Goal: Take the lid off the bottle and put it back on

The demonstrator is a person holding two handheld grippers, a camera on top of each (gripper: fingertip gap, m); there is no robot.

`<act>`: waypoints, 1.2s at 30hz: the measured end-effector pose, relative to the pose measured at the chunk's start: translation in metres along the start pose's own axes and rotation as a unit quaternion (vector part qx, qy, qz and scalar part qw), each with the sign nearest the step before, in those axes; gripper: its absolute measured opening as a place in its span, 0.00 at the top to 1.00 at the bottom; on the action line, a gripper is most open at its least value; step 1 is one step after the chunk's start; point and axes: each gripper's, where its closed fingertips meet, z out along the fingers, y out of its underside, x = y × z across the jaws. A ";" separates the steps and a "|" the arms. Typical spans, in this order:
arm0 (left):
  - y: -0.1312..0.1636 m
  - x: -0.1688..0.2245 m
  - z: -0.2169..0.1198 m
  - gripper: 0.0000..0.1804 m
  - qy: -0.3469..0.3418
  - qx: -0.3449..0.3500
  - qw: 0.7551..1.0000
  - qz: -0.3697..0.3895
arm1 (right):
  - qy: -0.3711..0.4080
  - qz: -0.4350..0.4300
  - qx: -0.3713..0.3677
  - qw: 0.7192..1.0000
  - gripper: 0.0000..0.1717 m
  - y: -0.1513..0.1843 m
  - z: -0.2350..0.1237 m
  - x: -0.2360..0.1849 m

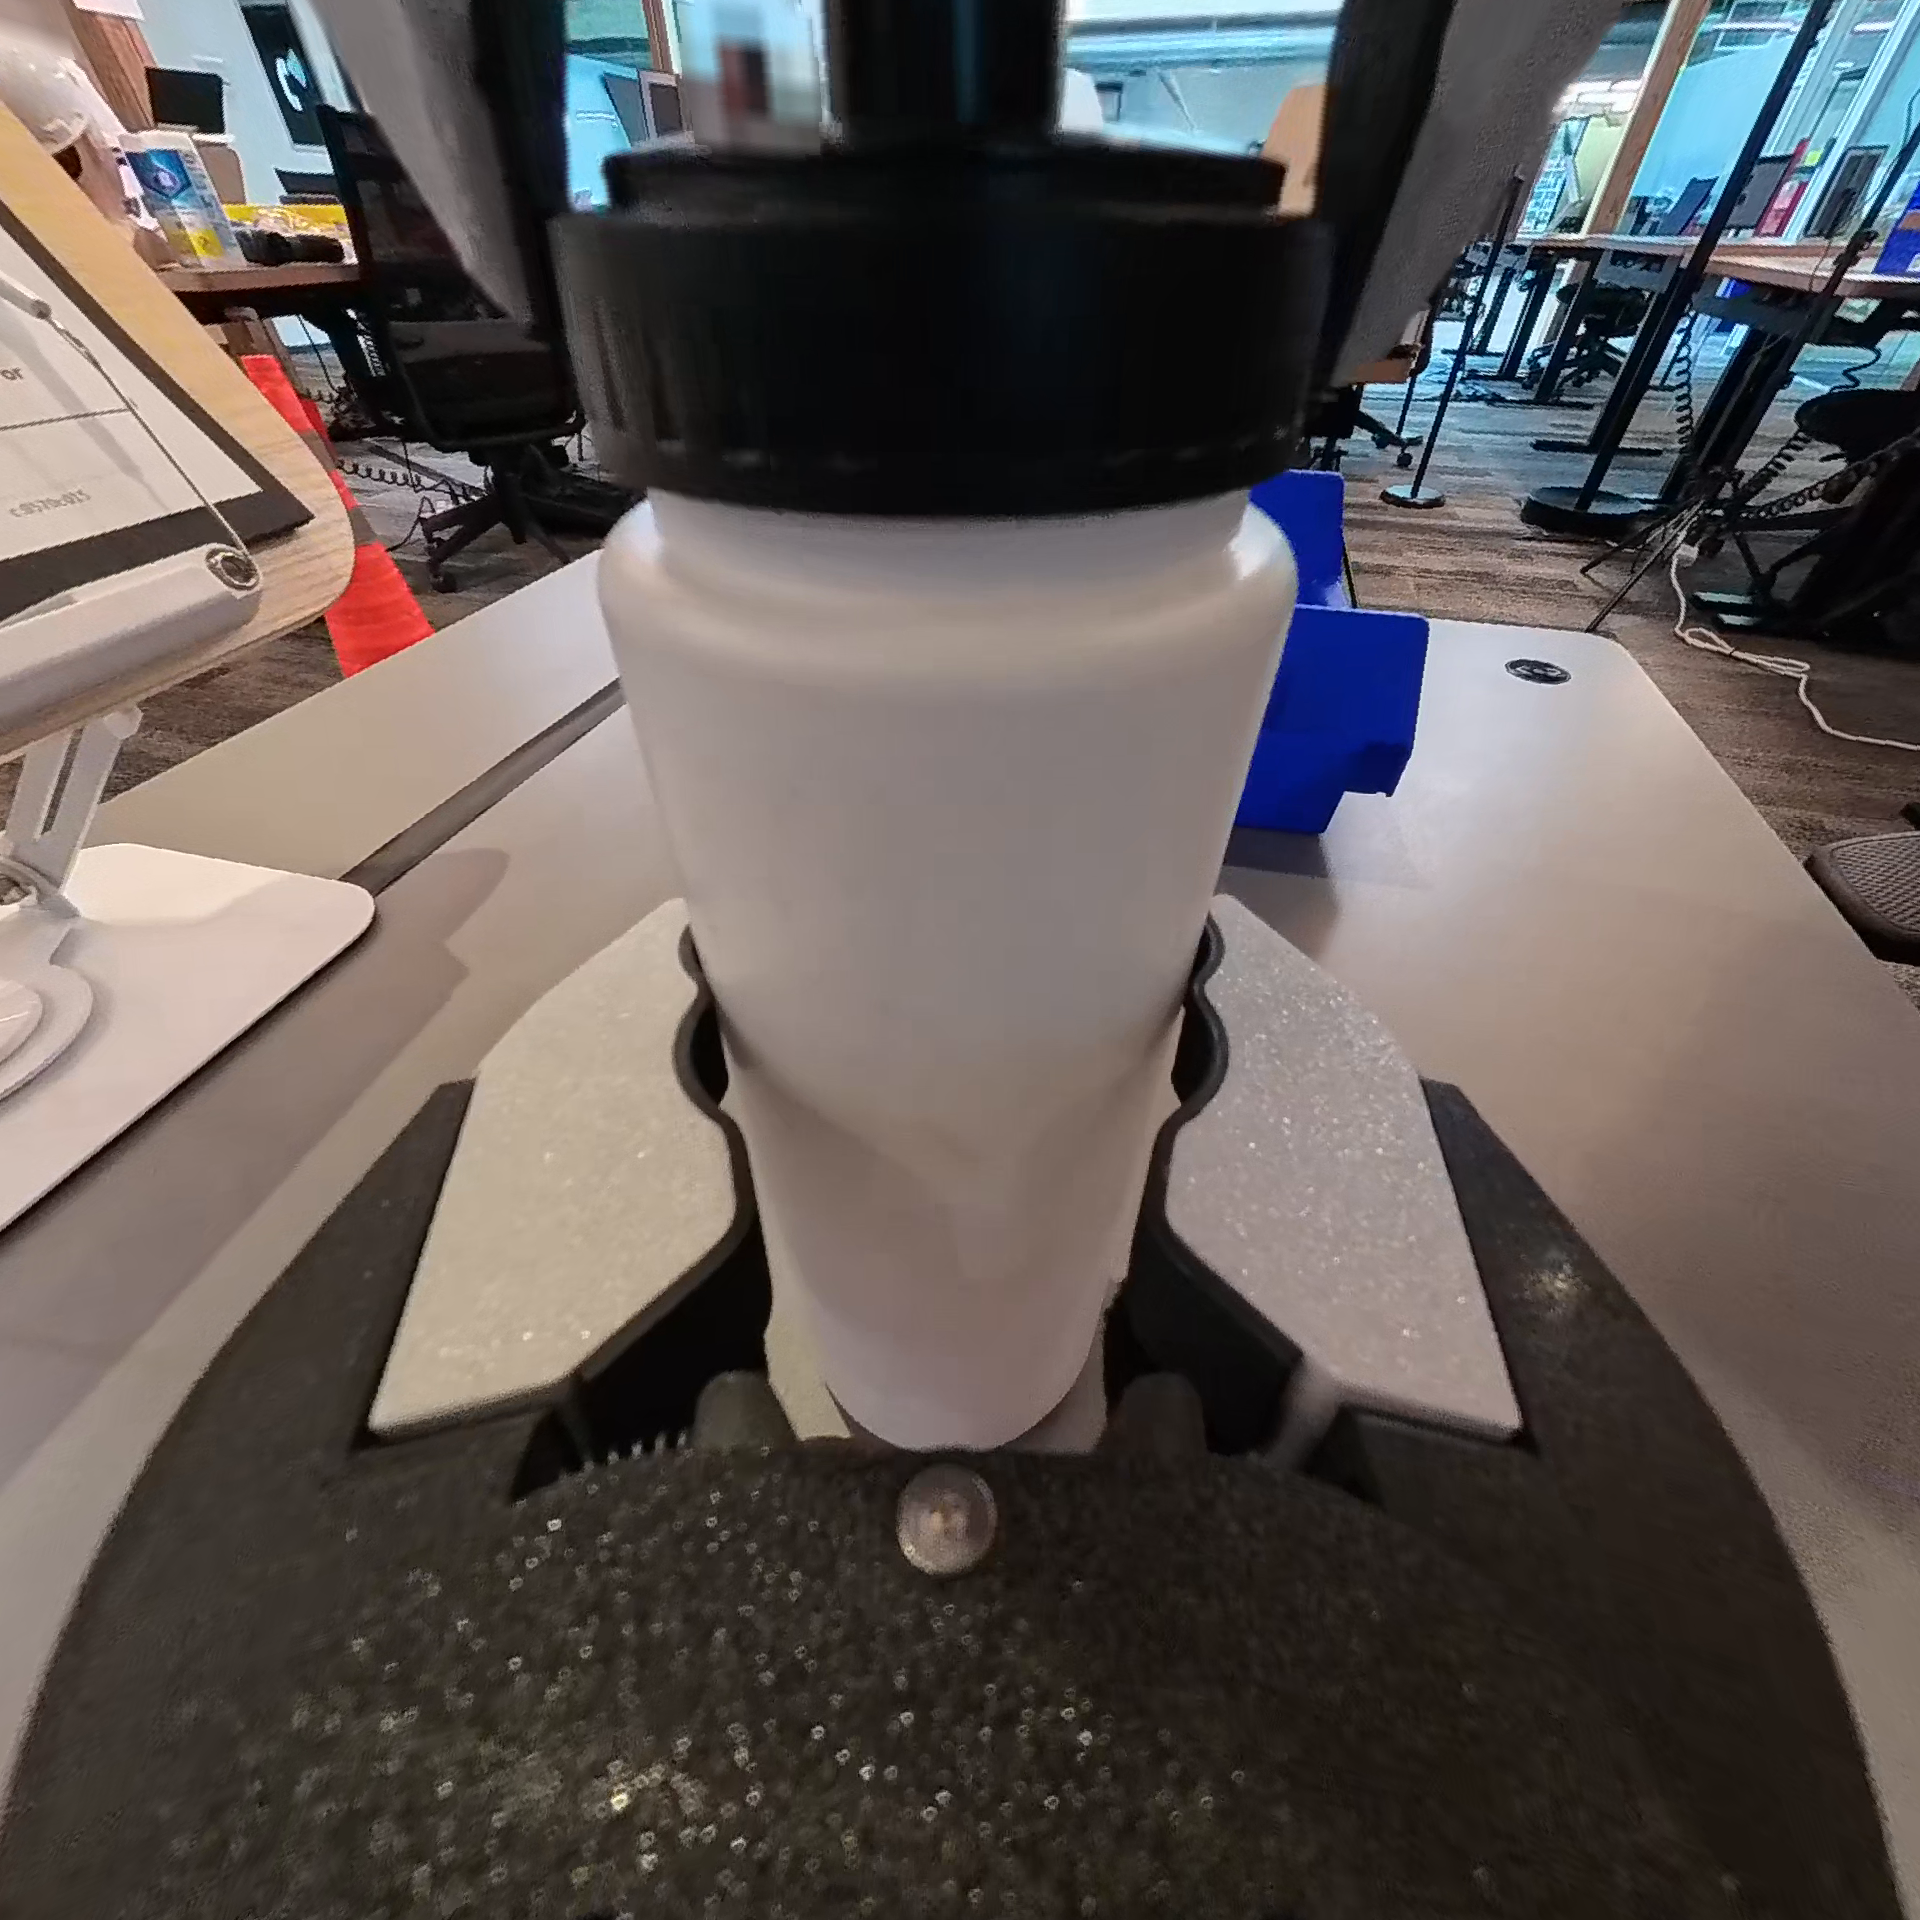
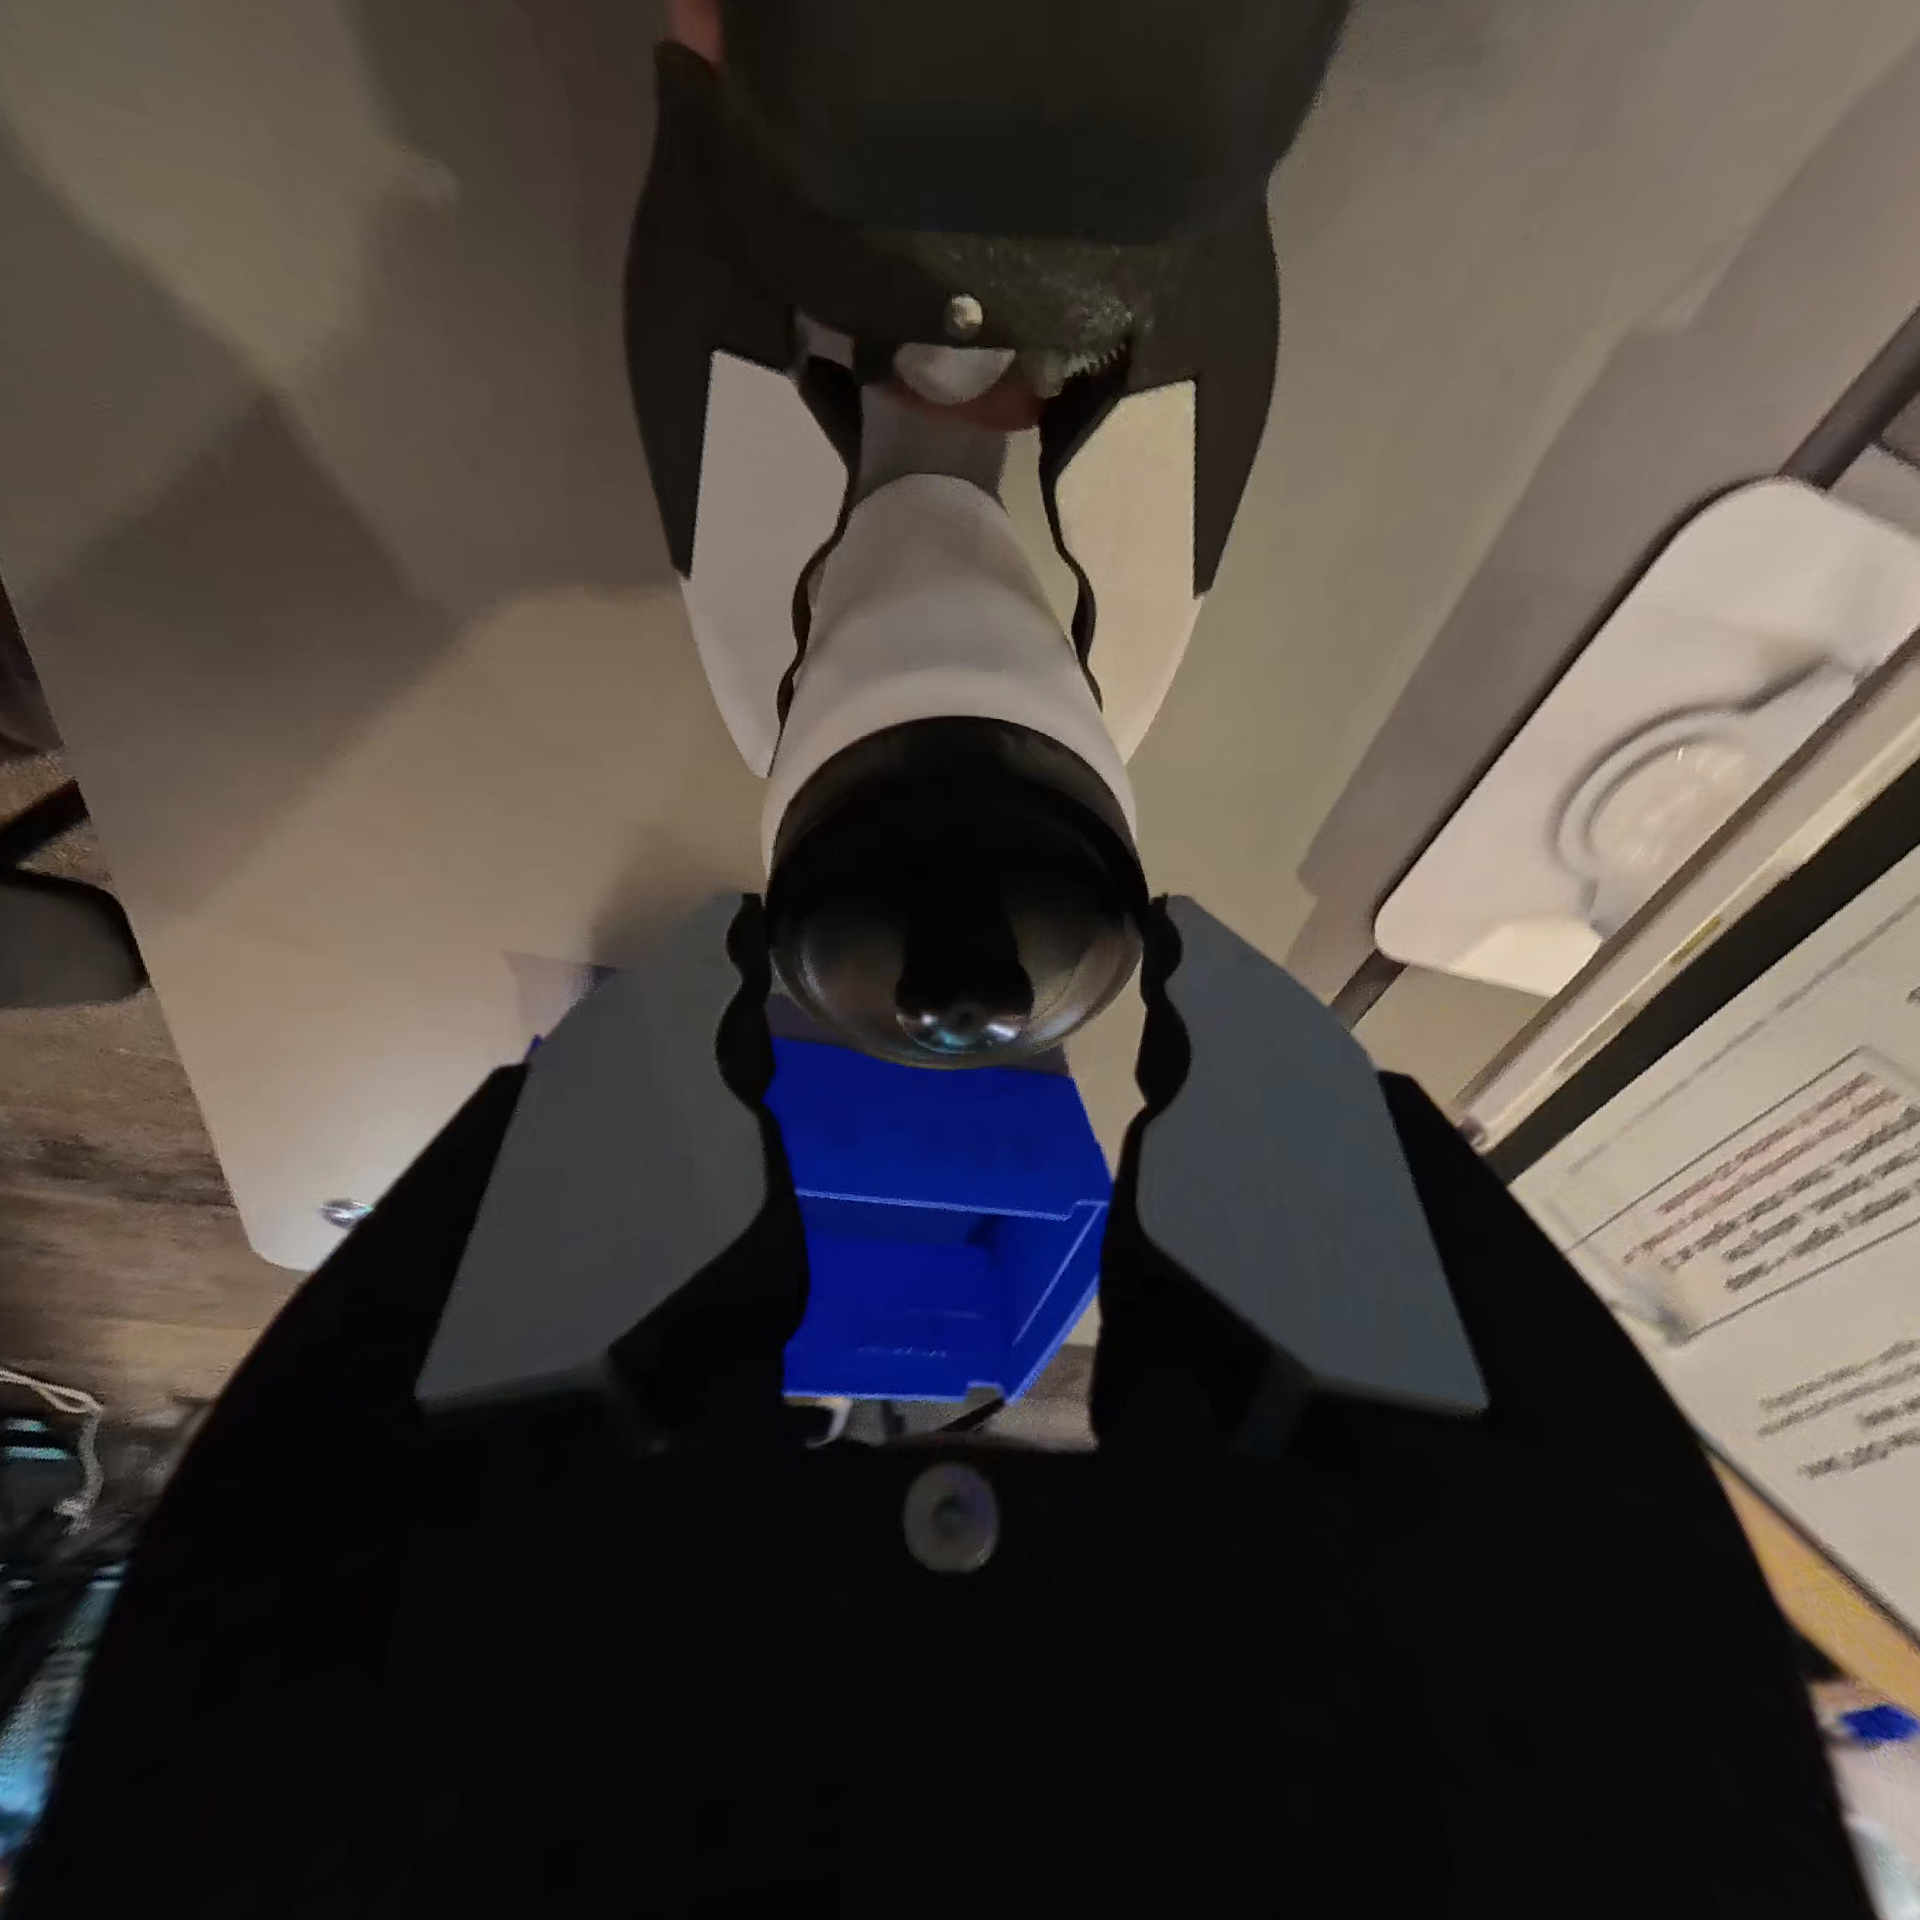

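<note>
the left gripper (image 1: 945, 997) clenches its fingers (image 1: 582, 1122) on the plain white bottle (image 1: 945, 831), held above the grey desk (image 1: 1558, 987). the right gripper (image 2: 948, 966) closes its fingers (image 2: 743, 997) on the bottle's black lid (image 2: 951, 935). neither shows readable branding. a blue bin (image 1: 1340, 675) sits behind; a printed sheet (image 2: 1787, 1247) is blurred.

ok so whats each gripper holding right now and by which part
The left gripper clamps the white bottle around its lower body. The right gripper has its fingertips on either side of the black lid; whether they press cannot be told.
</note>
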 end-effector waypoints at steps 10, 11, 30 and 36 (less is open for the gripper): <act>0.000 0.000 0.000 0.53 -0.002 -0.003 1.000 0.001 | -0.027 0.281 -0.003 0.959 0.60 0.001 0.000 -0.002; 0.000 -0.001 0.000 0.53 -0.003 -0.001 1.000 -0.003 | -0.034 0.315 0.001 0.948 0.60 0.000 0.000 -0.001; 0.000 0.001 -0.002 0.53 0.012 0.001 1.000 0.001 | 0.057 0.022 0.163 0.985 0.43 -0.004 -0.004 -0.002; 0.000 0.000 -0.004 0.53 0.016 0.004 1.000 -0.006 | 0.007 -0.003 0.148 0.989 0.58 -0.003 0.003 0.004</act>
